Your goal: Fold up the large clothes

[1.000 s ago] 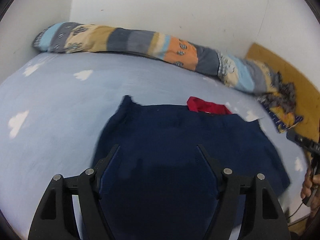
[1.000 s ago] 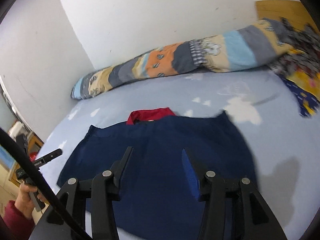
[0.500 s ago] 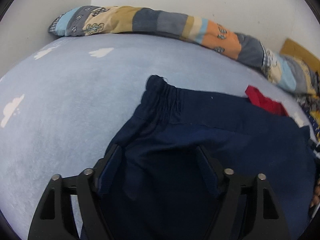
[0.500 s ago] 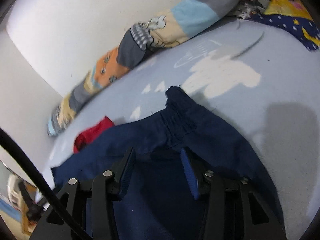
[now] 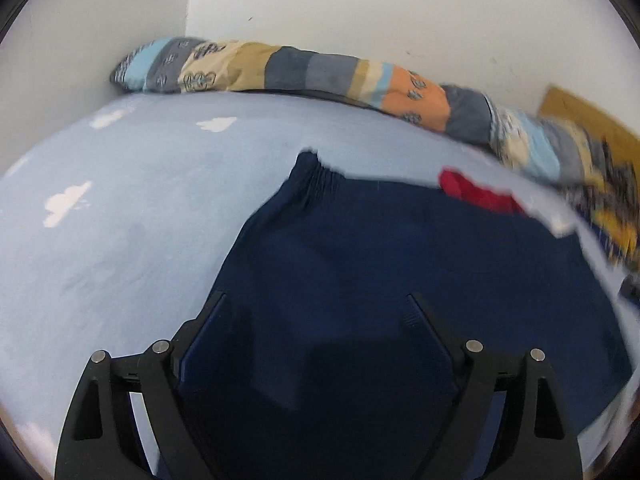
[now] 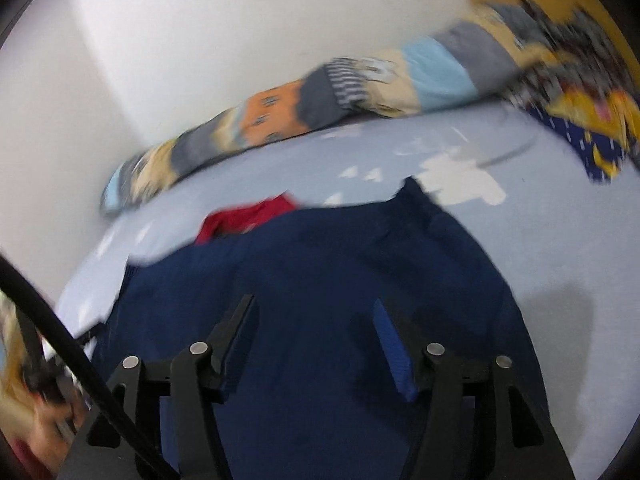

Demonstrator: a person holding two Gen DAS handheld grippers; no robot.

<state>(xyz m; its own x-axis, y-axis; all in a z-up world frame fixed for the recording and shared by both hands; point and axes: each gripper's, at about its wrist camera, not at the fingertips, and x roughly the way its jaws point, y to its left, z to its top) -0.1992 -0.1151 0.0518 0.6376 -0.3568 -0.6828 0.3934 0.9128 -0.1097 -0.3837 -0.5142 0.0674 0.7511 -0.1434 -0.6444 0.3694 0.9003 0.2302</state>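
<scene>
A large navy blue garment (image 5: 400, 264) lies spread on the light blue bed sheet (image 5: 140, 208), with a gathered elastic corner at its far left. It also shows in the right wrist view (image 6: 320, 272). A red garment (image 5: 476, 192) peeks out behind its far edge, and shows in the right wrist view (image 6: 248, 216) too. My left gripper (image 5: 316, 308) is open and hovers over the near left part of the navy cloth. My right gripper (image 6: 314, 312) is open over the near right part. Neither holds cloth.
A long patchwork bolster (image 5: 320, 72) lies along the white wall at the back of the bed. A yellow and dark patterned cloth (image 6: 592, 120) sits at the far right by a wooden board (image 5: 580, 112). A black cable (image 6: 60, 344) crosses the right view.
Both grippers pulled back and turned toward the middle of the navy garment. The views swung from its gathered corners to a wider look. Both stay open.
</scene>
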